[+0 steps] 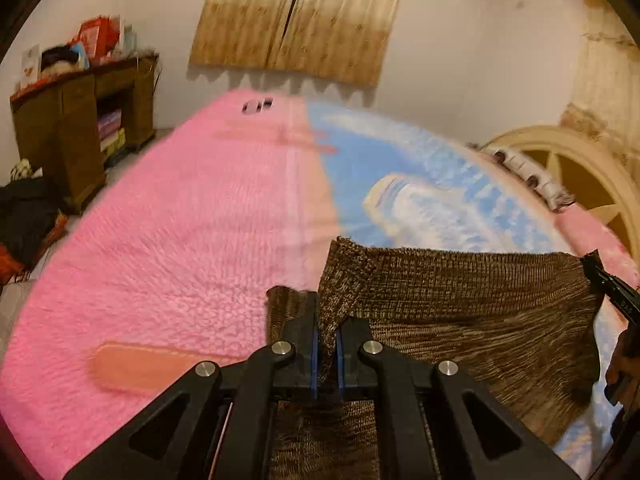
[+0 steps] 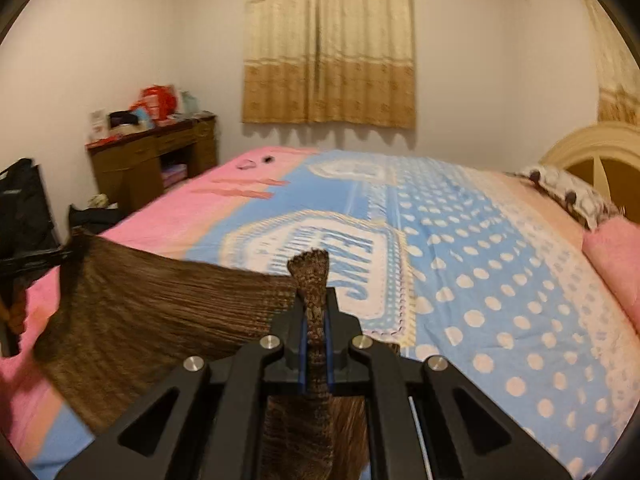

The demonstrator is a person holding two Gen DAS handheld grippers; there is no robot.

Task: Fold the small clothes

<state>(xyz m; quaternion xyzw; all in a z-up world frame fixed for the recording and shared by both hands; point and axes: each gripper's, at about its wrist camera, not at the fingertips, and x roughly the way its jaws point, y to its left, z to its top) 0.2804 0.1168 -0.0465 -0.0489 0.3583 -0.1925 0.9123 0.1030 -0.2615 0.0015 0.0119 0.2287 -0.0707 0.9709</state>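
A small brown knitted garment (image 1: 472, 308) hangs stretched between my two grippers above the bed. My left gripper (image 1: 327, 332) is shut on one corner of it, the knit pinched between the blue pads. In the left wrist view the right gripper (image 1: 600, 276) grips the far corner at the right edge. My right gripper (image 2: 316, 320) is shut on the other corner of the garment (image 2: 152, 312), a tuft of knit sticking up past the fingers. The left gripper (image 2: 60, 258) shows at the far left of that view, holding its corner.
The bed carries a pink fluffy blanket (image 1: 168, 240) and a blue-and-white printed cover (image 2: 480, 264). A headboard (image 2: 592, 152) and pillow (image 2: 568, 196) lie at right. A cluttered wooden desk (image 2: 152, 160) stands by the wall, curtains (image 2: 328, 48) behind, dark bags (image 1: 28, 216) on the floor.
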